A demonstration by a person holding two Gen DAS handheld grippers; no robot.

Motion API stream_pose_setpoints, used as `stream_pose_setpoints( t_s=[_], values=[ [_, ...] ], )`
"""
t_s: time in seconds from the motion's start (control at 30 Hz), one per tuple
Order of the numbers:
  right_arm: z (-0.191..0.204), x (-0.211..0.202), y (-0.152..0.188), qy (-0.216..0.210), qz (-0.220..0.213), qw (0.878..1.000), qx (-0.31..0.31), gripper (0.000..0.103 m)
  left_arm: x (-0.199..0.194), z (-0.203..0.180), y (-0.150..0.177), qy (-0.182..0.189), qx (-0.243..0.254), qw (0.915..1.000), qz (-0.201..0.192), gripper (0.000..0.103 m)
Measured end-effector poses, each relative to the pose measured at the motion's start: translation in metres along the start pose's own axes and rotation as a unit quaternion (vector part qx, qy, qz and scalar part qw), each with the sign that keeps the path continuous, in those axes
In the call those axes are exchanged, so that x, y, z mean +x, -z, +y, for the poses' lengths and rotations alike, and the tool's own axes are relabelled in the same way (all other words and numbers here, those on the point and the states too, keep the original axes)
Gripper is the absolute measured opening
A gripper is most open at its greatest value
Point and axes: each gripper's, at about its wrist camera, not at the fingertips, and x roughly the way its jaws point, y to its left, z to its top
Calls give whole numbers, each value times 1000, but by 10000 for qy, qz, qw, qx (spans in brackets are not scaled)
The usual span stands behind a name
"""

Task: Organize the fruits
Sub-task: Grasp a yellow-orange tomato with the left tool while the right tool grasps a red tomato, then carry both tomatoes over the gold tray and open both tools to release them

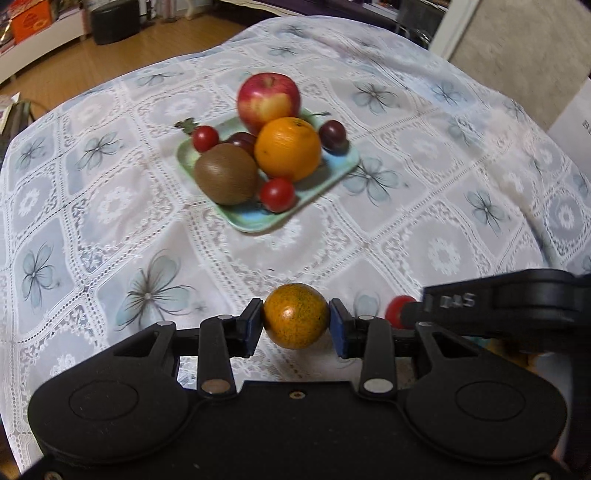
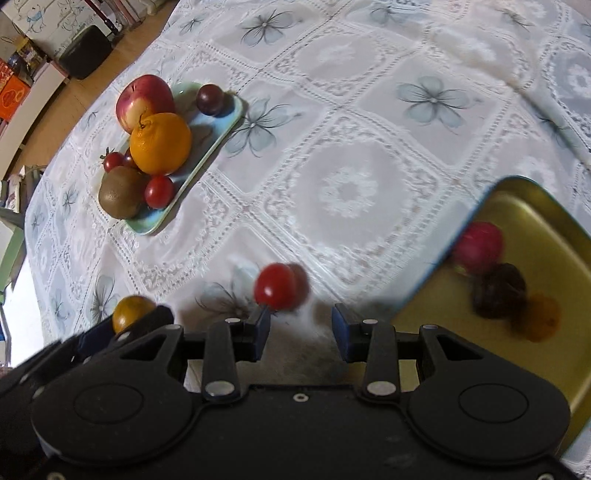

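Observation:
My left gripper (image 1: 295, 322) is shut on a small speckled orange fruit (image 1: 295, 316), held above the tablecloth; it also shows in the right wrist view (image 2: 132, 311). My right gripper (image 2: 300, 325) is open with a gap between its jaws. A red cherry tomato (image 2: 277, 286) sits just past its left finger (image 2: 261, 326), apart from the right finger; it also shows in the left wrist view (image 1: 398, 309). A green tray (image 1: 343, 162) holds an apple (image 1: 268, 99), an orange (image 1: 288, 147), a kiwi (image 1: 226, 173), cherry tomatoes and dark plums. A gold tray (image 2: 524, 206) at the right holds several small fruits.
A lace tablecloth with blue flowers (image 2: 347, 192) covers the table. Beyond the far left edge are a wooden floor (image 1: 88, 62), a black box (image 1: 114, 20) and shelves. A white wall panel (image 1: 517, 44) stands at the far right.

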Motion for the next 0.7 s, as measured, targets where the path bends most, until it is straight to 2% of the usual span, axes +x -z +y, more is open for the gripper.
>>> stream_pose_setpoints(
  t_s=[0.13, 0.27, 0.33, 0.5, 0.7],
  values=[
    [19, 18, -8, 111, -14, 9999, 28, 40, 1, 3, 0, -116, -18, 9999, -15, 46],
    [28, 40, -8, 264, 172, 9995, 7, 39, 0, 2, 1, -118, -4, 9999, -19, 46],
    [31, 46, -5, 456, 120, 9989, -45, 32, -1, 0, 2, -106, 31, 9999, -30, 46],
    [25, 29, 2, 358, -64, 9992, -159, 31, -9, -10, 5, -93, 192, 9997, -117, 46],
    [-15, -26, 7, 304, -401, 9986, 160, 31, -31, -40, 10, 14, 585, 9977, -353, 46]
  ],
)
